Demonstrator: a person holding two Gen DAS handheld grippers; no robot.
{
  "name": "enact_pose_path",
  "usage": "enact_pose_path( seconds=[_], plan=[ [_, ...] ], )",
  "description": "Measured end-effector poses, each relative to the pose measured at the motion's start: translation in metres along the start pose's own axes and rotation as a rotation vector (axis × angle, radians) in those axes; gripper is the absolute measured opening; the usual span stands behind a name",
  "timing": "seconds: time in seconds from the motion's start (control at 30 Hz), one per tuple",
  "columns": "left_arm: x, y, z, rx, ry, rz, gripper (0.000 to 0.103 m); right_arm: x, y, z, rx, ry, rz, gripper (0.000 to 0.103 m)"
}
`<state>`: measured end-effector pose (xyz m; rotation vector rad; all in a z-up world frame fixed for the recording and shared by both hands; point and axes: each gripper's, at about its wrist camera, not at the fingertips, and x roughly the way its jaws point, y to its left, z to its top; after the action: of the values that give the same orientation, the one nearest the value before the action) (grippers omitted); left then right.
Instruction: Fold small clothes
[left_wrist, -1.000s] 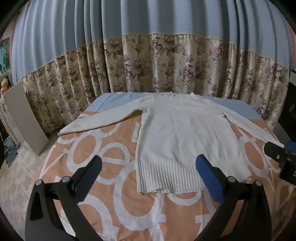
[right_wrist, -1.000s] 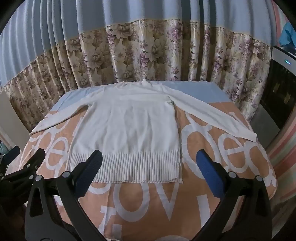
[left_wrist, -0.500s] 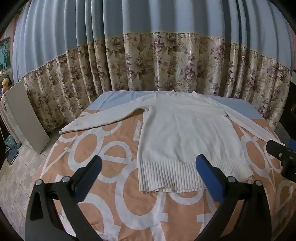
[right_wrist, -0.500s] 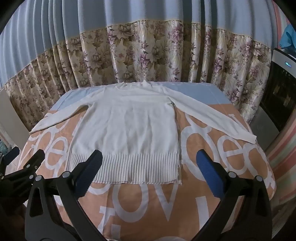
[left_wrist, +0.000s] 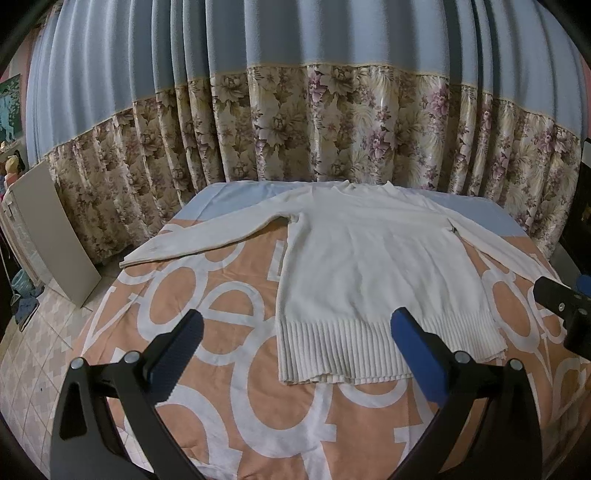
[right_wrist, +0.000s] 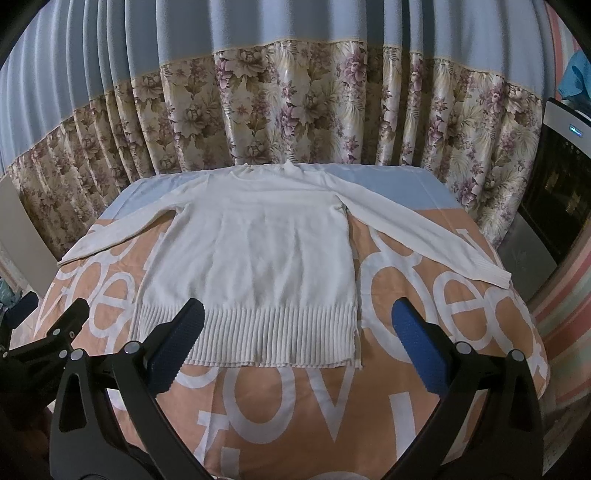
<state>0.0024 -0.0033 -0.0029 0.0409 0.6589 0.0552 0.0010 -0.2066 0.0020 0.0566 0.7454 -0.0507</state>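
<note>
A white knit sweater (left_wrist: 373, 266) (right_wrist: 255, 251) lies flat on the bed with both sleeves spread out to the sides and its ribbed hem nearest me. My left gripper (left_wrist: 295, 325) hovers open above the bed, near the hem's left corner, holding nothing. My right gripper (right_wrist: 295, 321) hangs open over the hem's right part, also with nothing between its fingers. Each gripper shows at the edge of the other's view: the right one (left_wrist: 565, 306) and the left one (right_wrist: 44, 343).
The bed carries an orange cover with big white letters (right_wrist: 280, 413) and a pale blue sheet at the far end. A floral and blue curtain (left_wrist: 332, 129) hangs behind. A white board (left_wrist: 51, 229) leans at the left over tiled floor; a dark appliance (right_wrist: 557, 192) stands at the right.
Both views have shifted only slightly; the sweater sits a touch lower and nearer in the left wrist view. The sweater itself has not moved and both grippers stay open.
</note>
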Motion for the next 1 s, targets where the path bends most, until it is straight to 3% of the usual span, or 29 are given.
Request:
enact_pose_path(
  seconds=[1.0],
  plan=[
    [-0.0014, 0.0025, 0.0009, 0.001, -0.001, 0.004, 0.101, -0.0009, -0.0028, 0.0026, -0.004, 0.001, 0.0, 0.1]
  ],
)
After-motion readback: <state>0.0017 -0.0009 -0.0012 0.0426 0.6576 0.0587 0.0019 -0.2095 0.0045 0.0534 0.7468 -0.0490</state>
